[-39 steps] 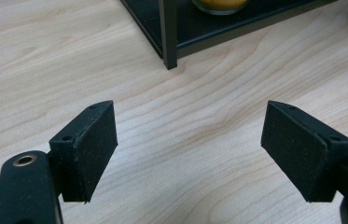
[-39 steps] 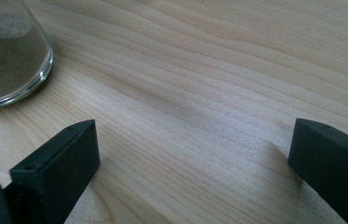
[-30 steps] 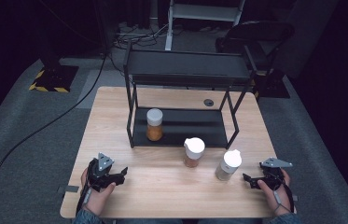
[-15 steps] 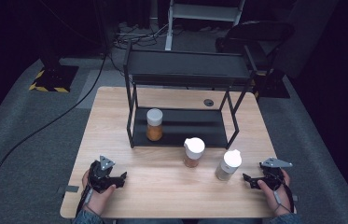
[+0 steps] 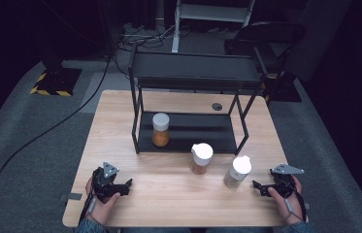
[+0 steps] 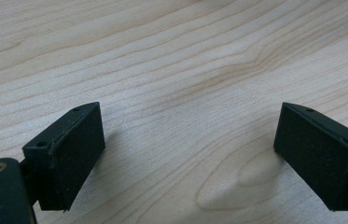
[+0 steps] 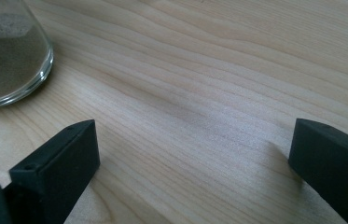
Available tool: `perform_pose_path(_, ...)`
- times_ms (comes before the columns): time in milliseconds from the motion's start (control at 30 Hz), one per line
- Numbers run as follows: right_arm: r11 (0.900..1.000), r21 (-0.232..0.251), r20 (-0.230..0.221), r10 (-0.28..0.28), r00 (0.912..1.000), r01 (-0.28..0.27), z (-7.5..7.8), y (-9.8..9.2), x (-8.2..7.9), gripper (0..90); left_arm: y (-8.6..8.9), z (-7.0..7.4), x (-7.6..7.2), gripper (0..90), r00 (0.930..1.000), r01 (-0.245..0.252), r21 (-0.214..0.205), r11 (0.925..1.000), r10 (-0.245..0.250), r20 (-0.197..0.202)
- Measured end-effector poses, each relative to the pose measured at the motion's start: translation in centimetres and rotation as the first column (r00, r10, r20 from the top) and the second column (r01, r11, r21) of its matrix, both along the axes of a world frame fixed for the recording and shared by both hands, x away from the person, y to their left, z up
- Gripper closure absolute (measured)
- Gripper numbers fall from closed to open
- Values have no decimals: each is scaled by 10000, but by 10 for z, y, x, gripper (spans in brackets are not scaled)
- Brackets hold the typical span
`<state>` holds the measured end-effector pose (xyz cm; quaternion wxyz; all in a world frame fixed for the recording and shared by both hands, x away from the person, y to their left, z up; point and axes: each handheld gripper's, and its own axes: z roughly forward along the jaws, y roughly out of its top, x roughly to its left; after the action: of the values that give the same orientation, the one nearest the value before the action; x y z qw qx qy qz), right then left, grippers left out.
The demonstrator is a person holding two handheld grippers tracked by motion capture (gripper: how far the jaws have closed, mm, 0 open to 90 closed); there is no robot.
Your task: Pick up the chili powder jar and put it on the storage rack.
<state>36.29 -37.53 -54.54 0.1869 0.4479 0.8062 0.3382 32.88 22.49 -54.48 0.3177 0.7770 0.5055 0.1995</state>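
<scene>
My left gripper (image 5: pixel 126 187) rests low over the table's near left part, held in a hand and pointing right. Its jaws have just been opening, and in the left gripper view the left gripper (image 6: pixel 188 154) stands open over bare wood with nothing between the pads. My right gripper (image 5: pixel 260 187) sits at the near right, pointing left toward a grey-filled jar (image 5: pixel 237 172) with a white lid. In the right gripper view the right gripper (image 7: pixel 195 163) is open and empty, with the jar's glass base (image 7: pixel 3 60) at the upper left, apart from the jaws.
A black two-level rack (image 5: pixel 193 73) stands on the wooden table (image 5: pixel 115 116). An orange-filled jar (image 5: pixel 160 130) sits on its lower shelf. A second orange jar (image 5: pixel 201 158) with a white lid stands in front of the rack. A cable crosses the grey floor at the left.
The left gripper's jaws look a little wider apart than a second ago. The right gripper and the three jars have stayed where they were.
</scene>
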Motion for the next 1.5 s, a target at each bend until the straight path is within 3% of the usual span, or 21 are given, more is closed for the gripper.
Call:
perform_pose_path(400,10000,6,-1,-15,10000,15,0,0,0,18,0,0,2,47,9999,109,33,9999,-109,-77)
perform_pose_path(567,9997,245,10,-12,10000,12,2,-1,-1,32,0,0,2,47,9999,105,23,9999,-104,-79)
perform_pose_path(1033,9981,616,832,-125,9965,73,32,1,-11,42,-1,0,2,43,9999,87,28,10000,-87,-90)
perform_pose_path(1500,9960,889,1318,-214,9910,97,55,4,-20,50,-1,0,2,42,9999,83,30,10000,-83,-89)
